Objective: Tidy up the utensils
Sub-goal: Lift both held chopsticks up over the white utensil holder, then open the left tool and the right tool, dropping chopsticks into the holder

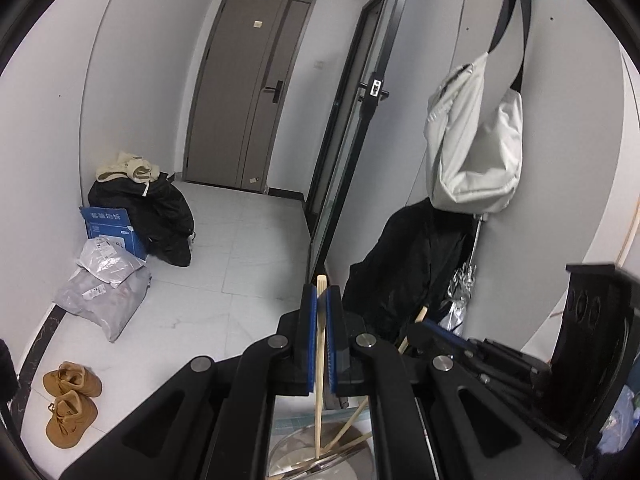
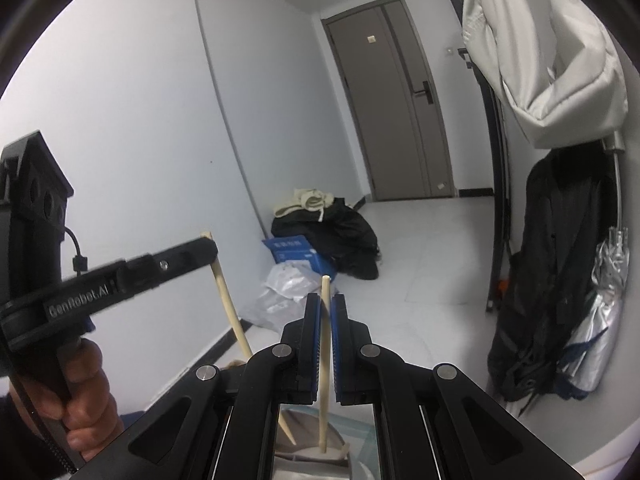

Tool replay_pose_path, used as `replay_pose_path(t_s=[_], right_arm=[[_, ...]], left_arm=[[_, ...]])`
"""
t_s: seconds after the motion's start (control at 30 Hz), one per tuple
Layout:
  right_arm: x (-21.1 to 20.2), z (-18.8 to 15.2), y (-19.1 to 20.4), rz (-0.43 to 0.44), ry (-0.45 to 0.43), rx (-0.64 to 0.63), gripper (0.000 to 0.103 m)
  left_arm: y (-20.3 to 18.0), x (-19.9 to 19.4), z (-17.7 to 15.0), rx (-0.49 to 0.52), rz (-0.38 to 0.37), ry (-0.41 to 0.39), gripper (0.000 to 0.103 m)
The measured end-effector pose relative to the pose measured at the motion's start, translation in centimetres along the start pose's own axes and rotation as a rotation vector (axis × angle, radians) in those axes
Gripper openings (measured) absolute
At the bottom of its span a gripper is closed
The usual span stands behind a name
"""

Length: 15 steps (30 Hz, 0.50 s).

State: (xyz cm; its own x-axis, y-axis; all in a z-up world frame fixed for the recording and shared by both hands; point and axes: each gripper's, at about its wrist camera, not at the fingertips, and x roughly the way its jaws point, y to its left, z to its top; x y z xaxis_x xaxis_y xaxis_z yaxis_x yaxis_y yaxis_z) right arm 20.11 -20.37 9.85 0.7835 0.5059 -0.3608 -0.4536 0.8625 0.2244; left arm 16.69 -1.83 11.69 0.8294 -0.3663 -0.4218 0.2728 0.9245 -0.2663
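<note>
Both pale wooden chopsticks run down out of sight behind the black linkages, one pinched upright by the left gripper (image 1: 322,292), the other (image 2: 325,344) by the right gripper (image 2: 326,300) beside it.

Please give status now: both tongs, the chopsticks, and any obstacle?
Left tongs shut on one chopstick. Right tongs shut on another chopstick. Lower ends over metal bowl. No obstacle seen.

Pale tiled floor (image 1: 248,248): tan boots (image 1: 70,404), grey parcels (image 1: 102,292), seemingly a blue box (image 1: 108,226).
</note>
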Motion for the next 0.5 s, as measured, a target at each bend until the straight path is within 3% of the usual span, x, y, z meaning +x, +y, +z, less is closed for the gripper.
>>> replay_pose_path(t_s=[0.23, 0.5], right_arm=[[-0.4, -1.1, 0.5, 0.000, 0.004, -0.026, 0.004], [-0.2, -1.9, 0.7, 0.013, 0.039, -0.025, 0.004]], left_arm=[[0.1, 0.3, -1.6, 0.030, 0.022, 0.008, 0.000], [0.1, 0.0, -2.6, 0.015, -0.005, 0.052, 0.000]])
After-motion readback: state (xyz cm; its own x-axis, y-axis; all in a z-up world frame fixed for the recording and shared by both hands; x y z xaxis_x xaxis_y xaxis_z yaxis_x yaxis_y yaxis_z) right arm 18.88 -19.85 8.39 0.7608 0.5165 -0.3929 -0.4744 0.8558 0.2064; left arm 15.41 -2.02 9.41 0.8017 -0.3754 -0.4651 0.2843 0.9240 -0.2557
